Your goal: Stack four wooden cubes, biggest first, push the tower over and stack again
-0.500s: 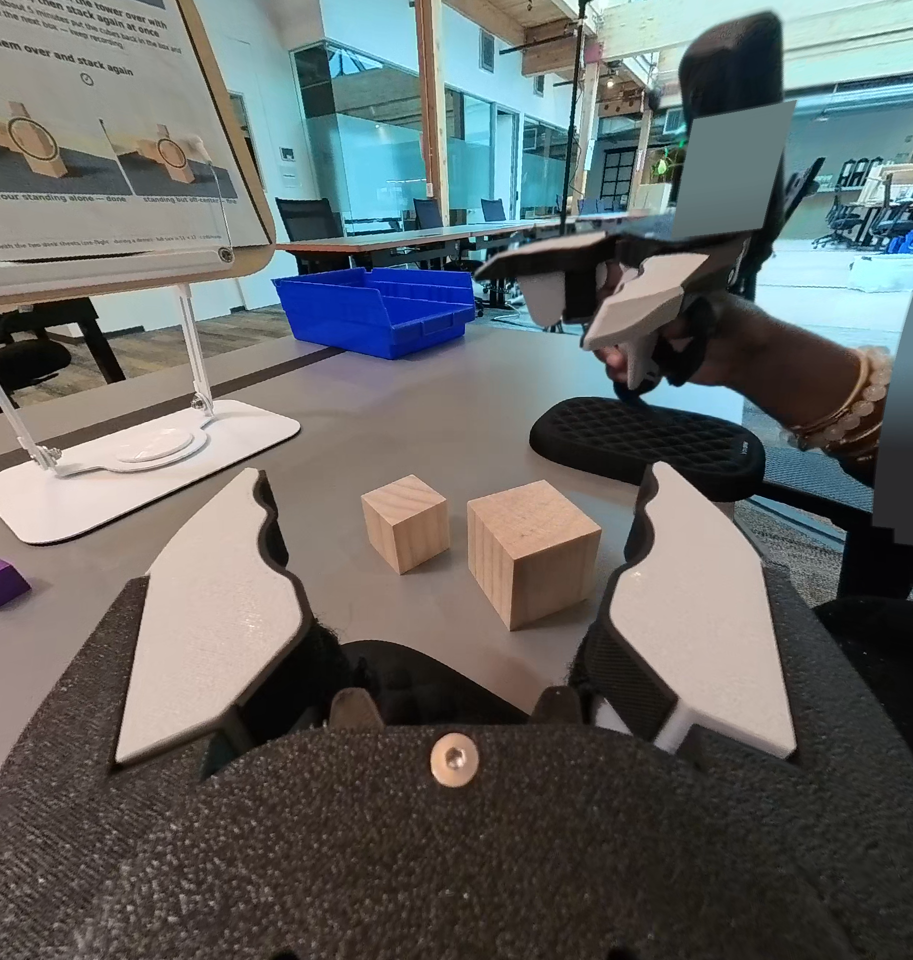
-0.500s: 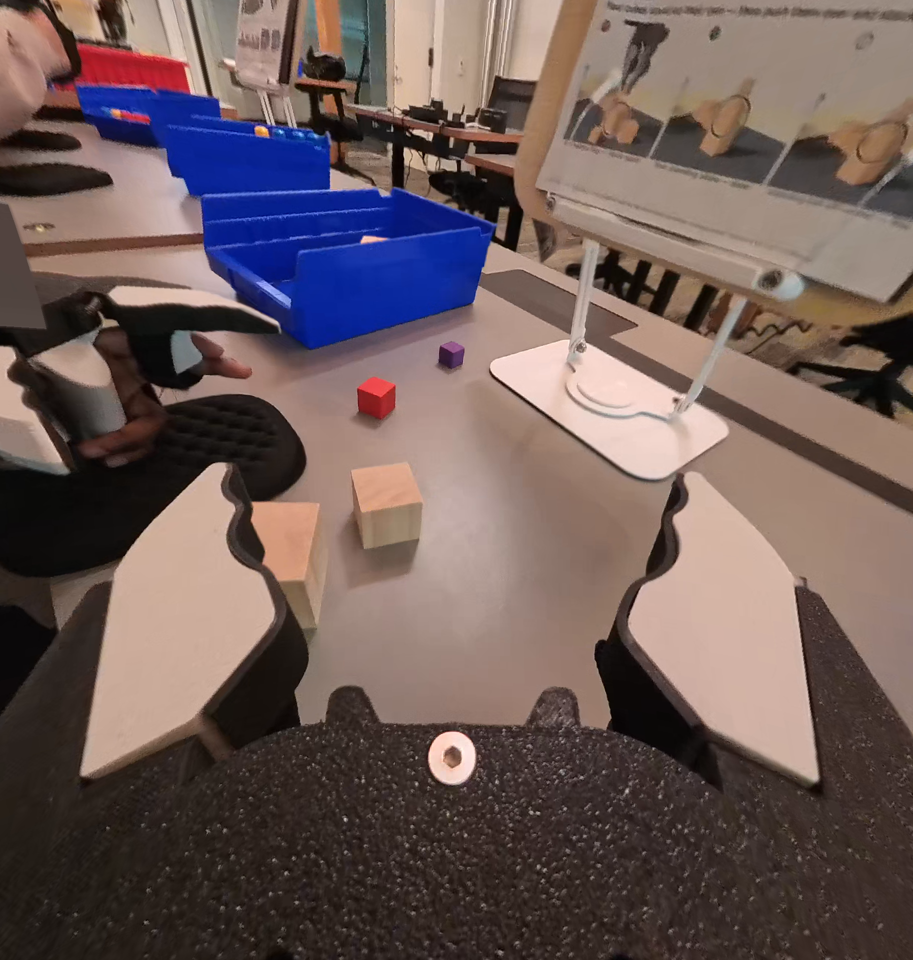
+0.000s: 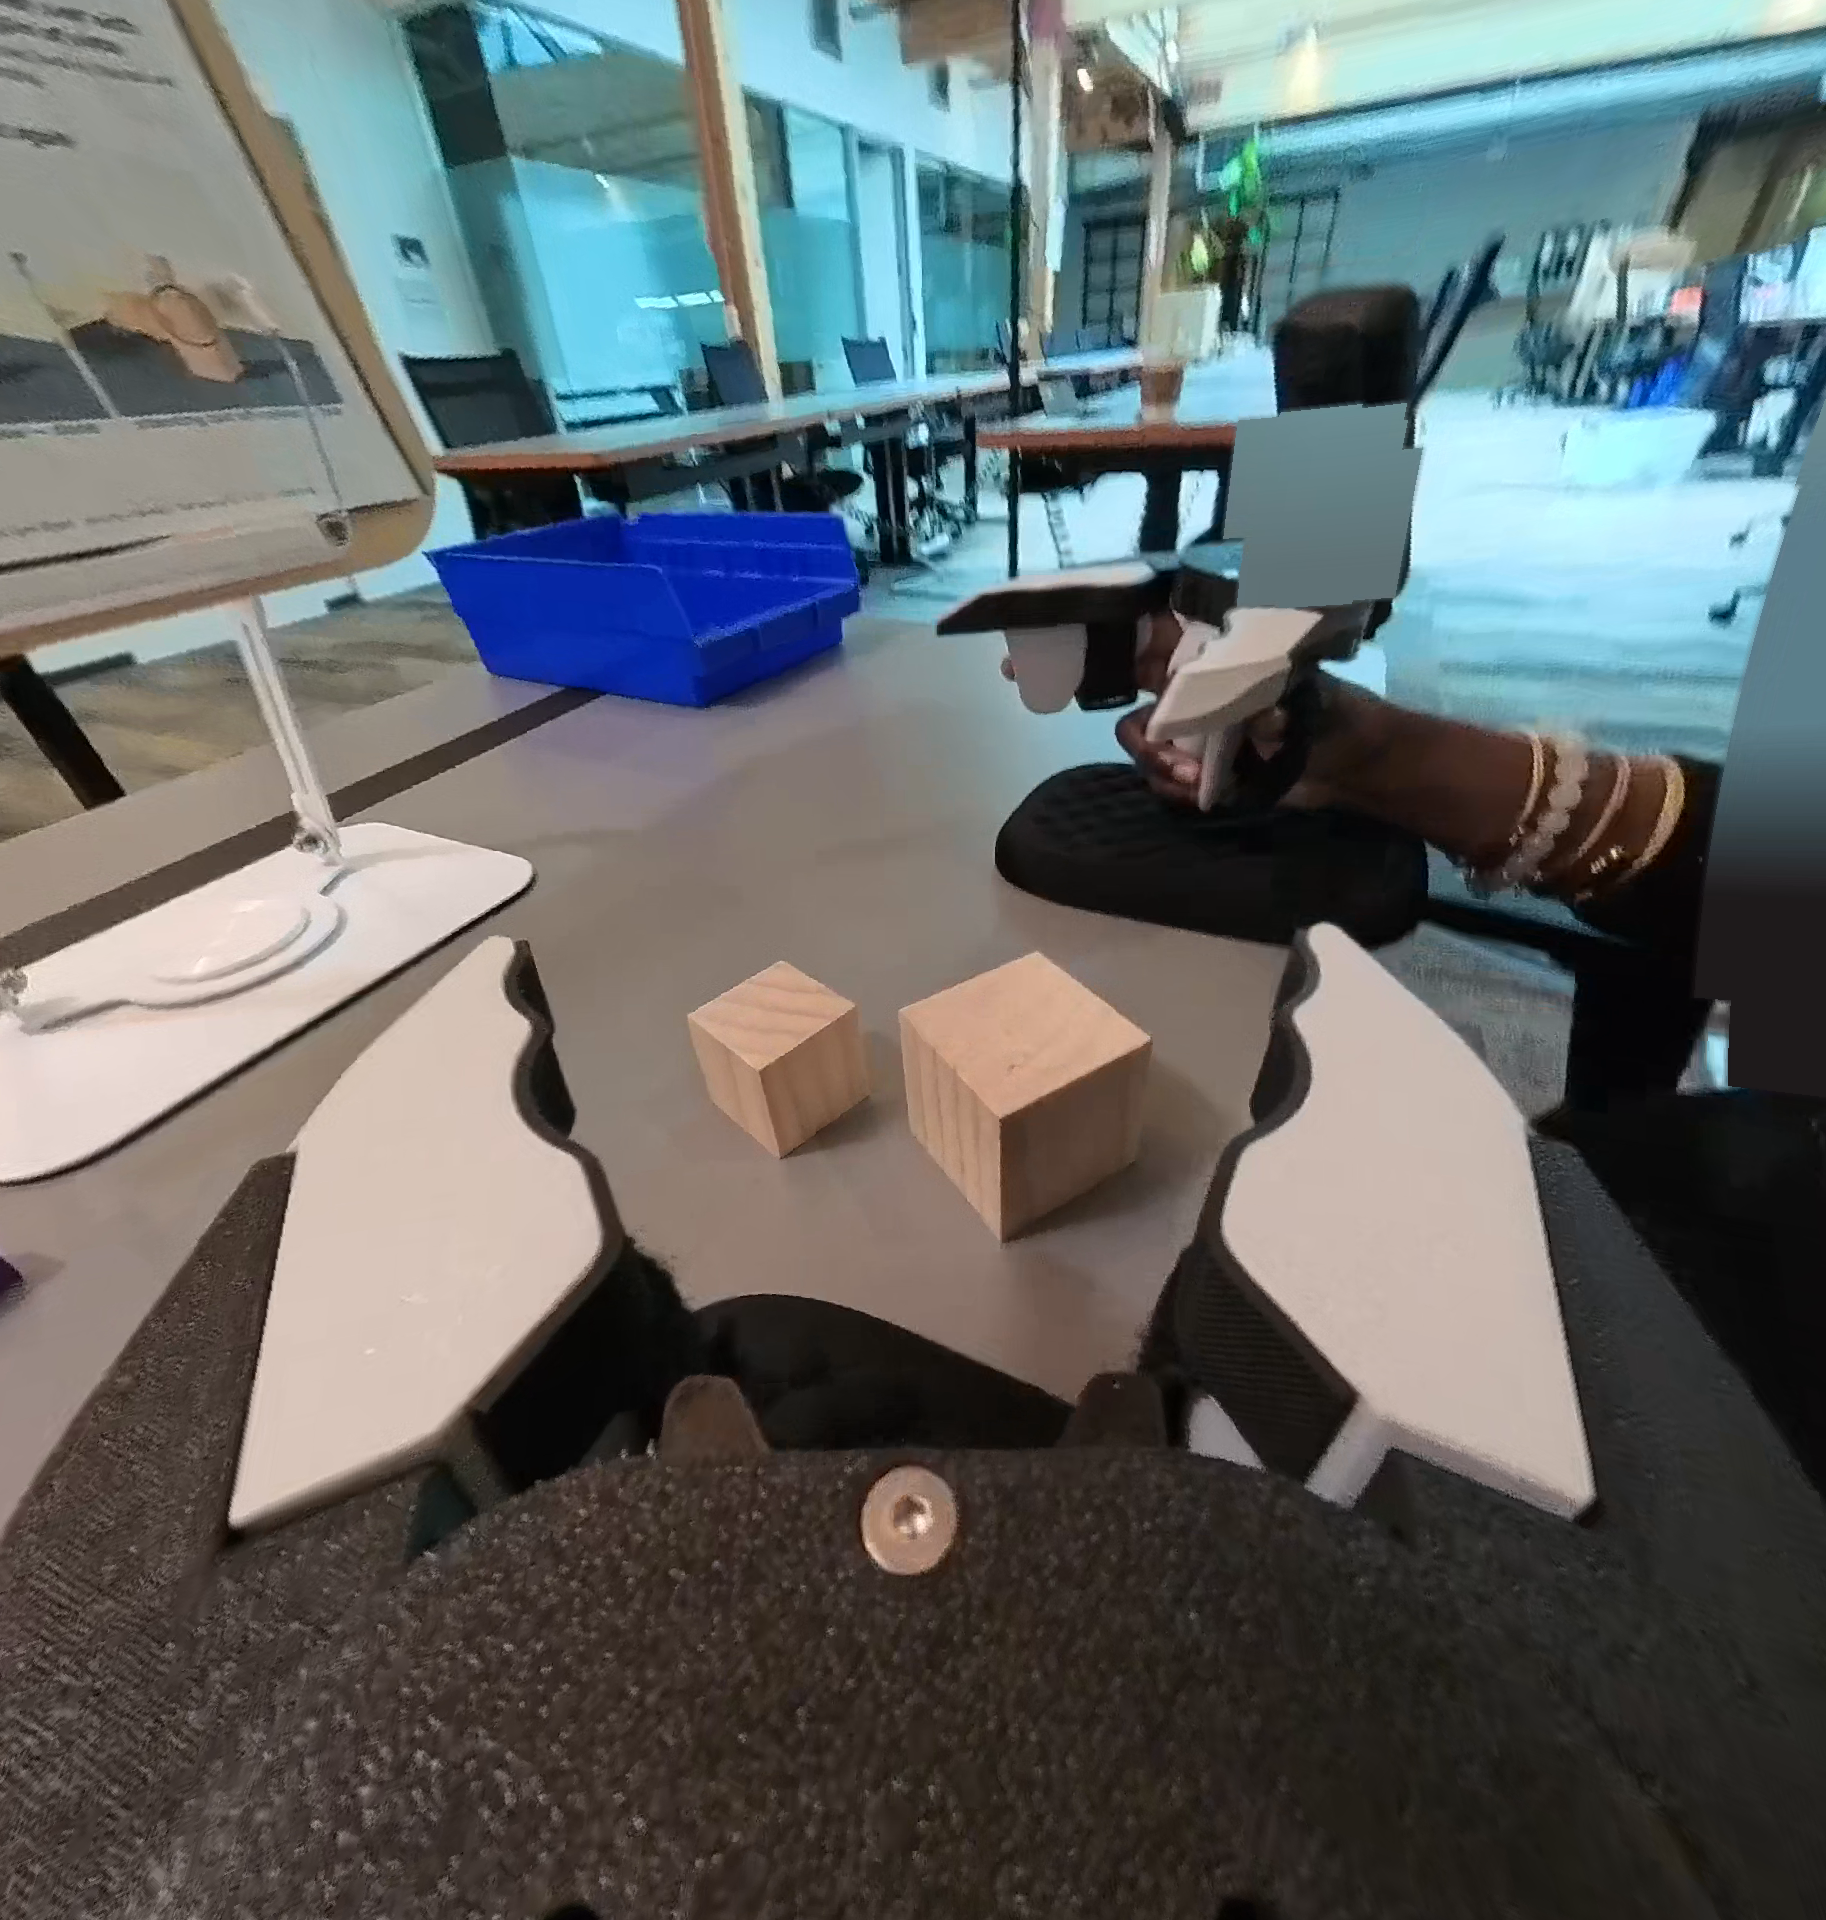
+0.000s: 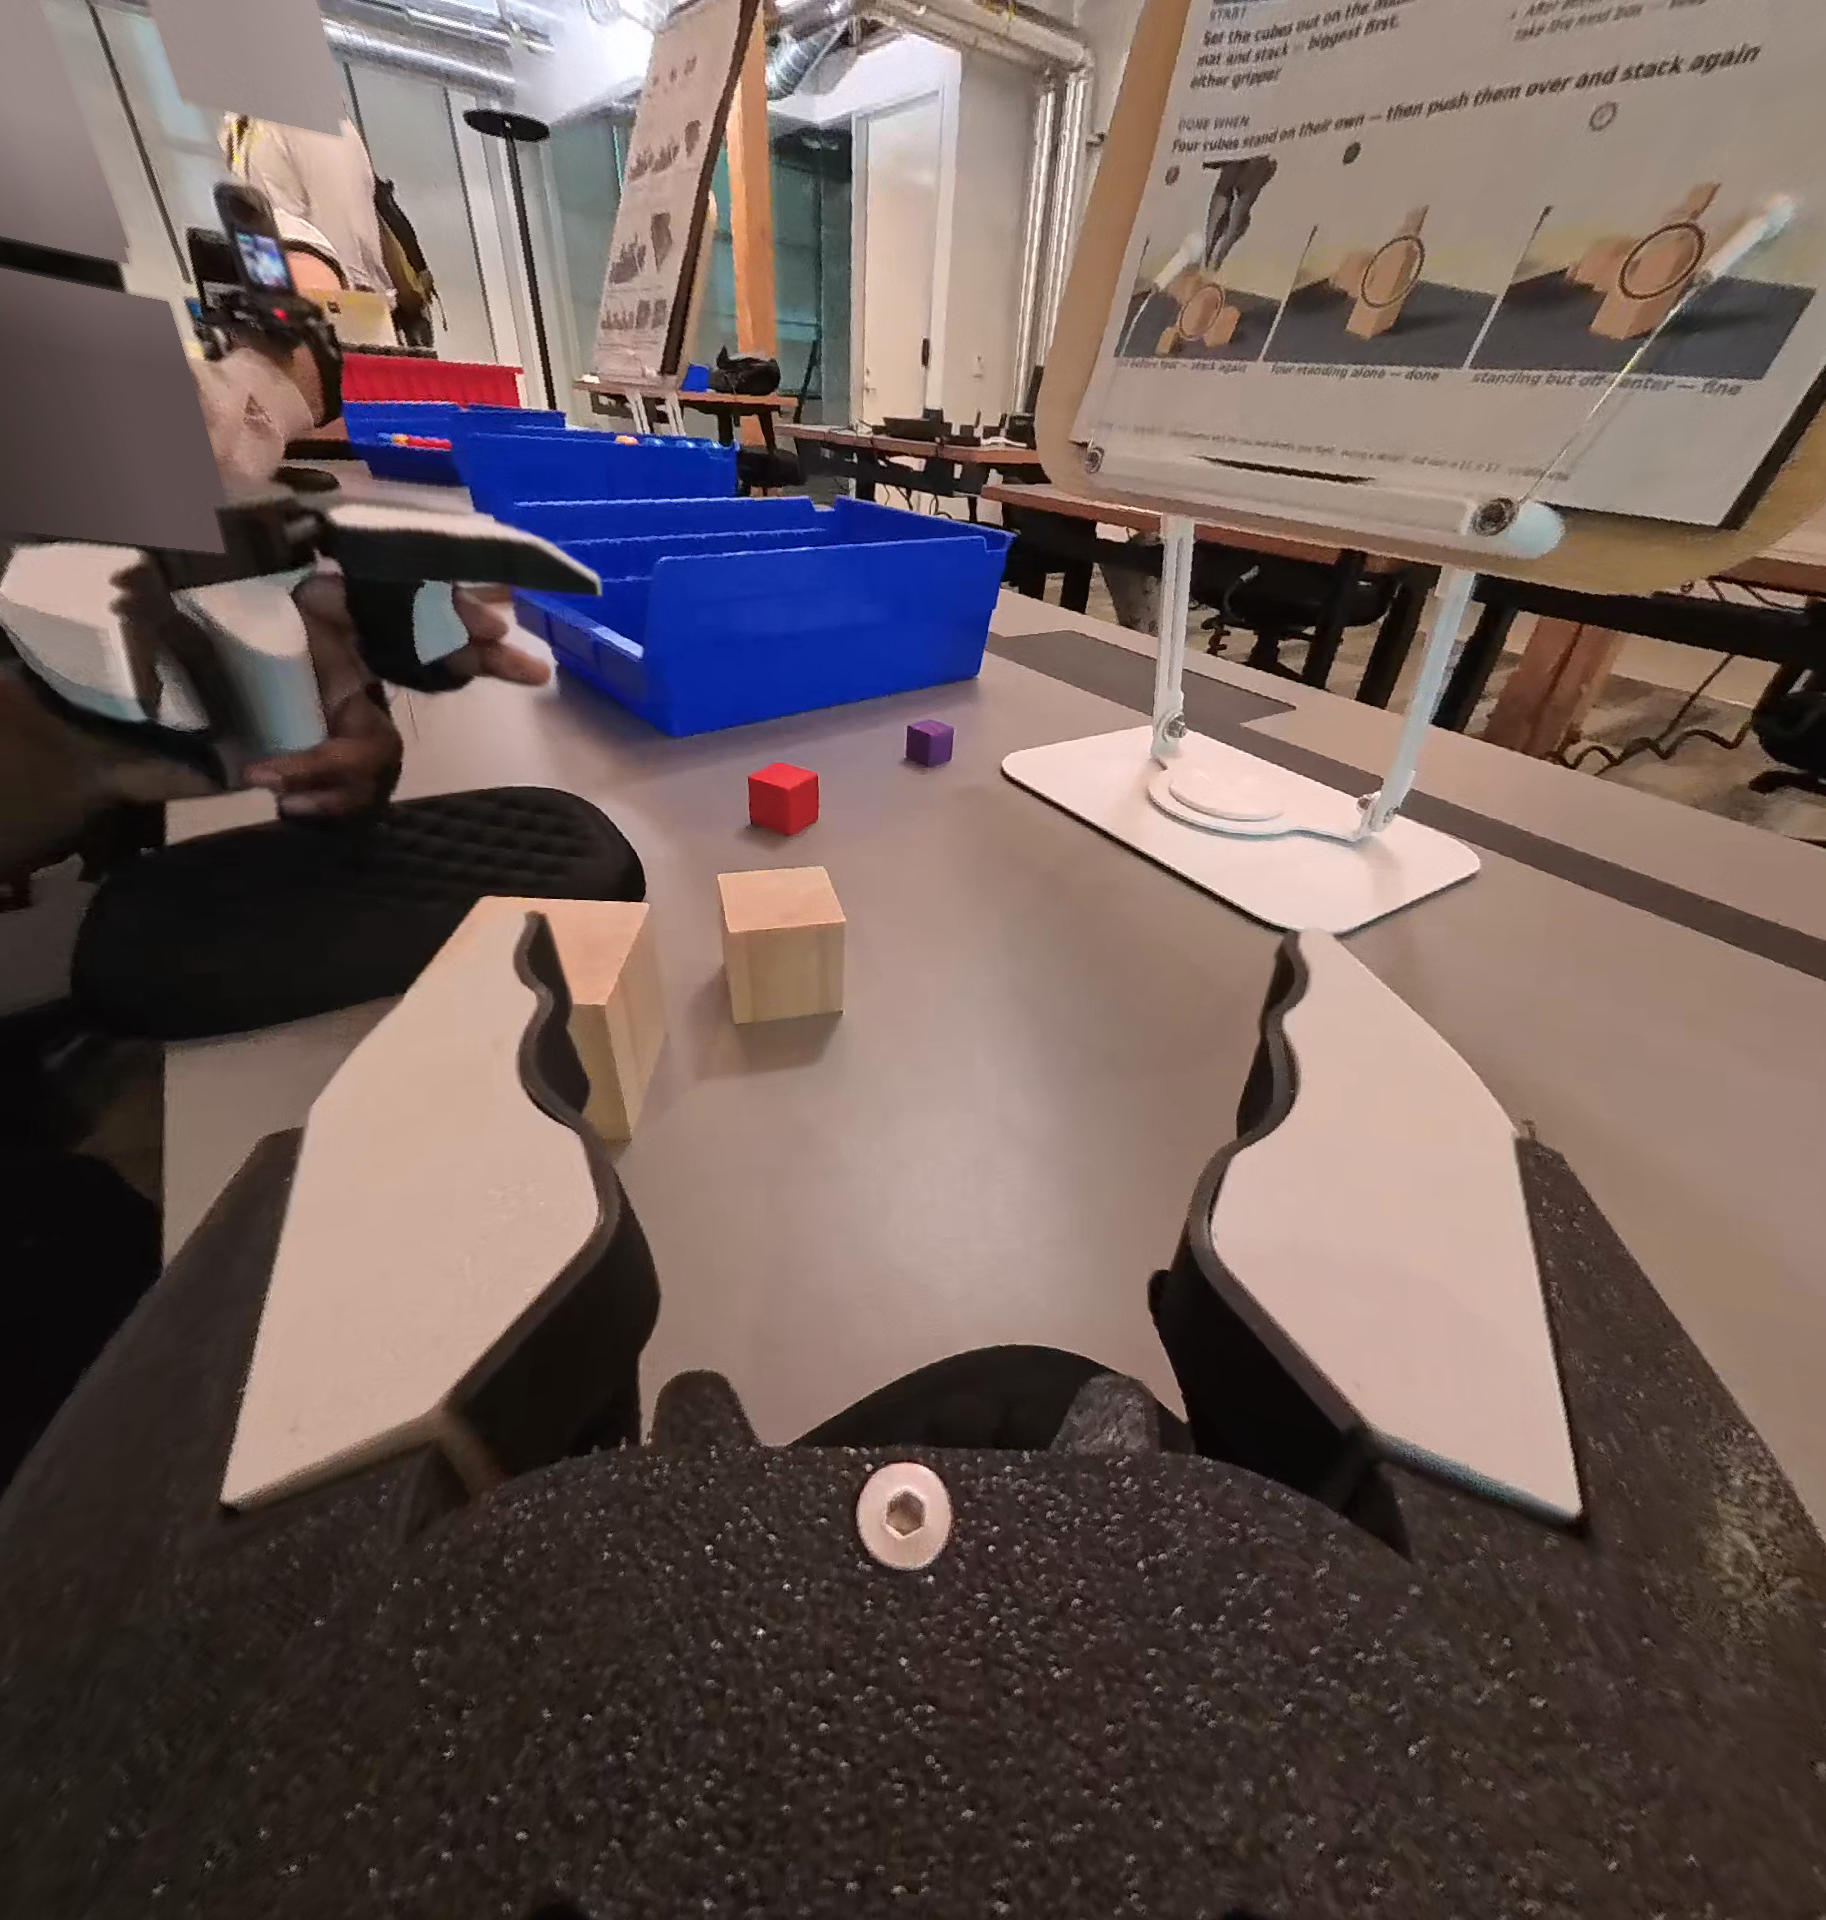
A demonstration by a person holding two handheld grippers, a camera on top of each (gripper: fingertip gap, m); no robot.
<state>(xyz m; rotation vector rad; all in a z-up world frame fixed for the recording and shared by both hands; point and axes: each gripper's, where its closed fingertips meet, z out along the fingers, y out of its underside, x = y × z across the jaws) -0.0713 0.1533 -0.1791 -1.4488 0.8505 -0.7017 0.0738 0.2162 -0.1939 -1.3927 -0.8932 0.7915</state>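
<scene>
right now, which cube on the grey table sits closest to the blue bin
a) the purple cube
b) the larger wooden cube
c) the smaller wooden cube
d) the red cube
a: in the right wrist view the purple cube lies just in front of the blue bin, with the red cube a little nearer the camera and both wooden cubes nearer still.

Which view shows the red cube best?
The right wrist view: the red cube sits in full sight on the table, beyond the small wooden cube. The left wrist view does not show it, only the two wooden cubes.
</scene>
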